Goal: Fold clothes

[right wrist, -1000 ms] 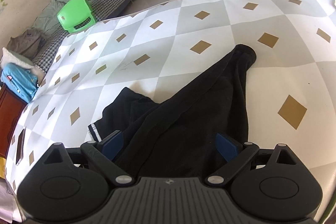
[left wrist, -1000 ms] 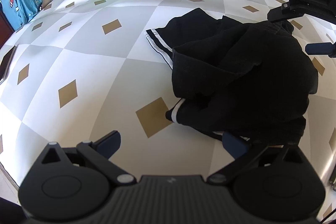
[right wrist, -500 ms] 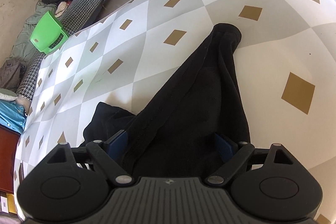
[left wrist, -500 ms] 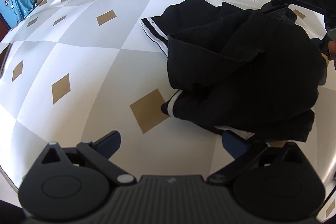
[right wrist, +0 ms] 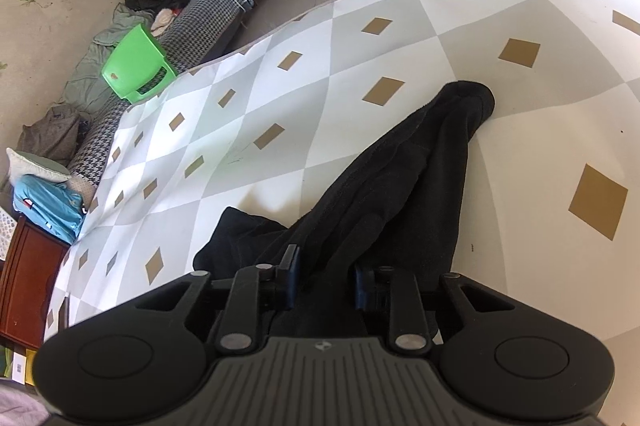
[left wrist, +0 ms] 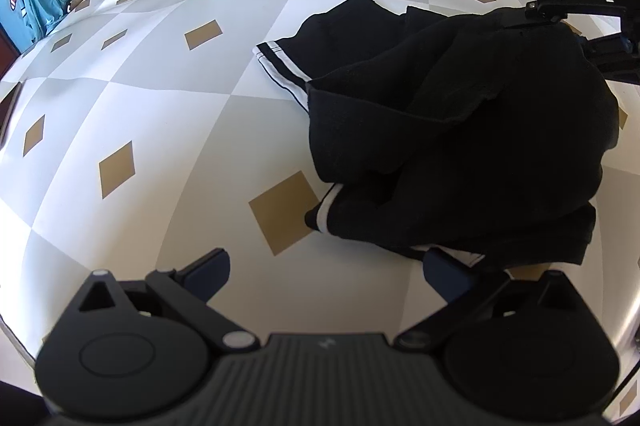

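From the left wrist, the left gripper (left wrist: 326, 268) stands wide open and empty above the diamond-patterned cloth (left wrist: 160, 106), the crumpled black garment (left wrist: 460, 130) just beside its right finger. From the right wrist, the right gripper (right wrist: 326, 280) is closing, soft black fabric bunched between its pads; a green stool (right wrist: 136, 64) stands beyond the cloth's edge.

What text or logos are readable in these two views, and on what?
"DAS": white letters on the black body of the right gripper, seen from the left wrist view.
Small embossed mark on each gripper housing near the camera: a logo, no letters readable.
Small labels at the lower left edge of the right wrist view: too small to read.
Nothing else legible.
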Motion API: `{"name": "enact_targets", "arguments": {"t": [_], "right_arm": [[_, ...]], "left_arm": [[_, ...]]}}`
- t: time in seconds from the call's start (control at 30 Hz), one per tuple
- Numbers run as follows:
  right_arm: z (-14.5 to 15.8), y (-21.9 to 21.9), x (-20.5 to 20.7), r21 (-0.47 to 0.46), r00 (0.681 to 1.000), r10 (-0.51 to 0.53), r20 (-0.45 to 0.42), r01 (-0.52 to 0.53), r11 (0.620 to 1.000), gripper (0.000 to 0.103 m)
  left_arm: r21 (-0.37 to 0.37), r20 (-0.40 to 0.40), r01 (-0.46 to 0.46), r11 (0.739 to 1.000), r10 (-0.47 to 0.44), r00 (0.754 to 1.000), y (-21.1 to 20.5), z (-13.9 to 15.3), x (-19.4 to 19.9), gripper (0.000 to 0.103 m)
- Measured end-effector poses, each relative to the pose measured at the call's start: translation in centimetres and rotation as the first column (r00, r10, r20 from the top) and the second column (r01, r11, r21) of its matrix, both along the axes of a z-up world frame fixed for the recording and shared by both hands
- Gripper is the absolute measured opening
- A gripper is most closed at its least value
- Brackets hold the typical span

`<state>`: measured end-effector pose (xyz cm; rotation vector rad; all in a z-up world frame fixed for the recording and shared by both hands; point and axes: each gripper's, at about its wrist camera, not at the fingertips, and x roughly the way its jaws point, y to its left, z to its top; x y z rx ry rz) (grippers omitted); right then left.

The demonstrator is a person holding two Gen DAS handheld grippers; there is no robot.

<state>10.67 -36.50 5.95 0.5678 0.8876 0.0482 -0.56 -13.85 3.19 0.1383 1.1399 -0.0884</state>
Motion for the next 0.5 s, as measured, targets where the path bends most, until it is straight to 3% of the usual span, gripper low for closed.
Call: {"name": "enact_targets", "arguments": {"t": [0.23,0.5], "right_arm": [[3.0,1.7,-1.6,0.041,0.983,0.137,0.119,-0.142,0.989,0.021],[5.9,4.6,-4.3,0.045,0.914,0.338,0.223,-0.356,0.933,0.023]], "left_arm": [[0.020,0.008,-0.013,1.000,0.013,1.000,-0.1,-0.2,0.0,0.103],[0.027,0.008,-0.047,0.999,0.046,0.999,0.0,-0.4,0.4,0.103]]}}
